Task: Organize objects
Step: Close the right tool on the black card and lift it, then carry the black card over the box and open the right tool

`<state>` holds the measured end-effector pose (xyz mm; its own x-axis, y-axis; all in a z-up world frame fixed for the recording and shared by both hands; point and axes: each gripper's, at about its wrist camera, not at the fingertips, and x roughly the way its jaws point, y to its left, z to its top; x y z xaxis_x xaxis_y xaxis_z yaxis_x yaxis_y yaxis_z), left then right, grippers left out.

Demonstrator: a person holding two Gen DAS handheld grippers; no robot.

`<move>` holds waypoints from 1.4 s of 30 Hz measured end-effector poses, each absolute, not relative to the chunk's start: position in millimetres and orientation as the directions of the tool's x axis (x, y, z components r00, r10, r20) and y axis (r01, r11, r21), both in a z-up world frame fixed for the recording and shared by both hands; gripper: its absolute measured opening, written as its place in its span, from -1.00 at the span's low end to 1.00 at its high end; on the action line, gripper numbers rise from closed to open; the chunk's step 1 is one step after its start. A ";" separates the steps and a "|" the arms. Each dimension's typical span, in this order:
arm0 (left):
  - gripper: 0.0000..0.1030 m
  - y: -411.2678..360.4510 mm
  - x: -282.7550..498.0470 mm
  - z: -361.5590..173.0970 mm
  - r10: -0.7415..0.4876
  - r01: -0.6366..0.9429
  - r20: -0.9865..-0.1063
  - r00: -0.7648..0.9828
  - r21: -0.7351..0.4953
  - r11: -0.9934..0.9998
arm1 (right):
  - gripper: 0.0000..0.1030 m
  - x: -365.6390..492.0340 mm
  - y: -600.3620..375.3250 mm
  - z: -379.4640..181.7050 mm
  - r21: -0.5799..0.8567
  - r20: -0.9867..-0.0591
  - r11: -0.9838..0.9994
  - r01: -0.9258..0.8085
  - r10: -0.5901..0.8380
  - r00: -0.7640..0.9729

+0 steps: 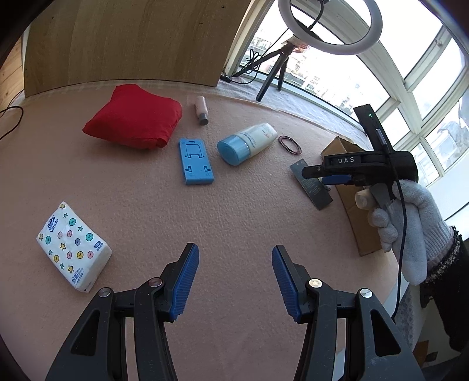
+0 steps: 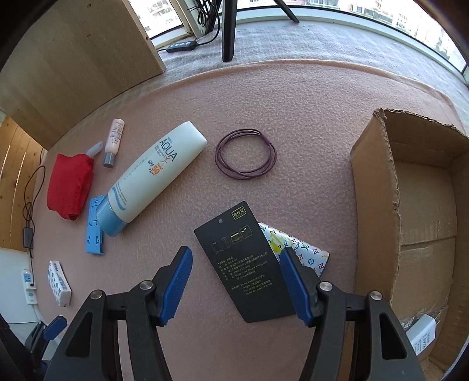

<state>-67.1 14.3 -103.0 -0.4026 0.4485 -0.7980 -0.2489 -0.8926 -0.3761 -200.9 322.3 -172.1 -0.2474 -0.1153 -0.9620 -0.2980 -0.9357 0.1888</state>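
1. Left wrist view: a pink felt-like worktop (image 1: 234, 211) runs to a wooden panel (image 1: 132, 41) and large windows (image 1: 410, 73). A ring light (image 1: 329, 26) on a tripod stands by the glass.
2. On it lie one red cloth bundle (image 1: 133, 117), one small pink tube (image 1: 202, 110), one blue plastic stand (image 1: 195, 161), one cream sunscreen bottle (image 1: 247, 143) with a blue cap, one coil of purple cord (image 1: 289, 144), one black card (image 1: 312, 184) and one tissue pack (image 1: 73, 246) printed "Vinda".
3. The left gripper (image 1: 235, 281) hovers over bare felt, its blue fingers (image 1: 184, 281) spread wide and empty.
4. The right gripper (image 1: 337, 175), marked "DAS", is held by a white-gloved hand (image 1: 410, 222) above the black card, beside a cardboard box (image 1: 357, 217).
5. Right wrist view: the same felt (image 2: 263, 96), windows along the top, a power strip (image 2: 181, 46) on the sill.
6. The bottle (image 2: 152, 175) reads "AQUA" and "SPF 50". The card (image 2: 246, 263) carries small printed text and overlaps one patterned white pouch (image 2: 299, 252).
7. The right gripper (image 2: 236, 282) has its fingers (image 2: 176, 284) wide apart, straddling the card without gripping it.
8. The open box (image 2: 378, 190) stands just right of the card; the cord (image 2: 246, 158) lies beyond.
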 end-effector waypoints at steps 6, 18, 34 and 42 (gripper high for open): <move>0.08 22.9 -67.0 -102.8 0.459 -0.269 -0.795 -0.396 -0.377 -0.886 | 0.13 -191.9 319.3 -182.3 0.251 -0.957 -0.915 -0.315 -0.185 -0.223; 0.08 19.9 -67.1 -102.5 0.451 -0.260 -0.798 -0.399 -0.374 -0.890 | 0.13 -191.1 286.3 -176.2 0.167 -0.961 -0.980 -0.113 -0.136 -0.242; 0.08 27.6 -66.2 -99.9 0.450 -0.263 -0.798 -0.401 -0.371 -0.891 | -0.02 -185.7 252.9 -183.4 0.036 -0.982 -0.994 0.105 -0.054 -0.182; 0.08 32.7 -65.6 -100.5 0.453 -0.271 -0.798 -0.396 -0.370 -0.889 | -0.10 -170.2 253.2 -179.4 0.083 -0.978 -0.993 0.082 -0.097 -0.184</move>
